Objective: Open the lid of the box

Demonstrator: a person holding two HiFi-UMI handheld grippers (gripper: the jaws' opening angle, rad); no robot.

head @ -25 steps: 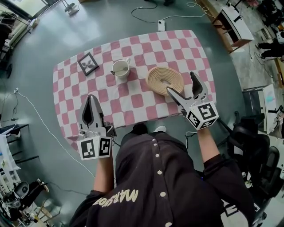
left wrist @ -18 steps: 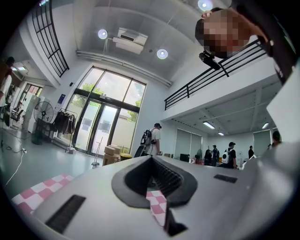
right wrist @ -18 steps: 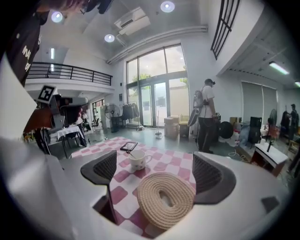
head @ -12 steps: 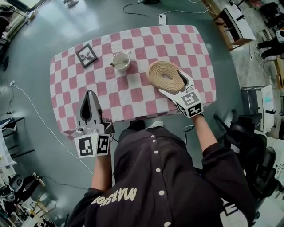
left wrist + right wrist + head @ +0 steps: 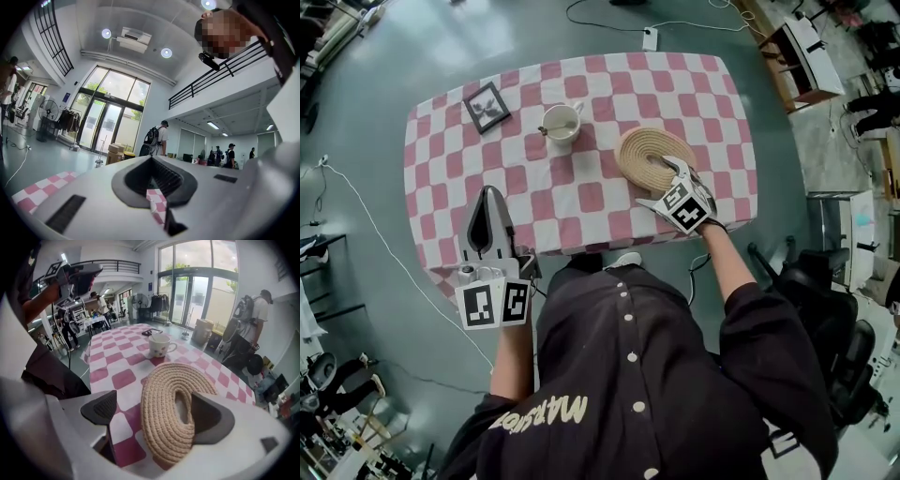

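While left gripper (image 5: 487,194) hangs at surface (image 5: 581,202) near edge, fingers together on nothing, right gripper (image 5: 157,413) fingers stand wide apart astride woven lid (image 5: 639,150) near rim: one outside, one at centre hollow. Lid right of cup (image 5: 560,122).

Tabletop under a pink-and-white checked cloth (image 5: 581,202). Far left corner: small dark-framed square picture (image 5: 487,106), lying flat. To its right, near the middle of the far half: white ceramic cup (image 5: 560,122), upright, well apart from the picture. Right of the cup and a little nearer: round tan coiled-rope lid (image 5: 637,150) with an open centre, on the right half of the tabletop. Right tongs (image 5: 661,183) at the near right, jaws apart, straddling the lid's near rim: one jaw outside the coil on the left, the other at the centre opening. Left tongs (image 5: 487,192) over the near left edge, jaws together, well apart from everything on the cloth.
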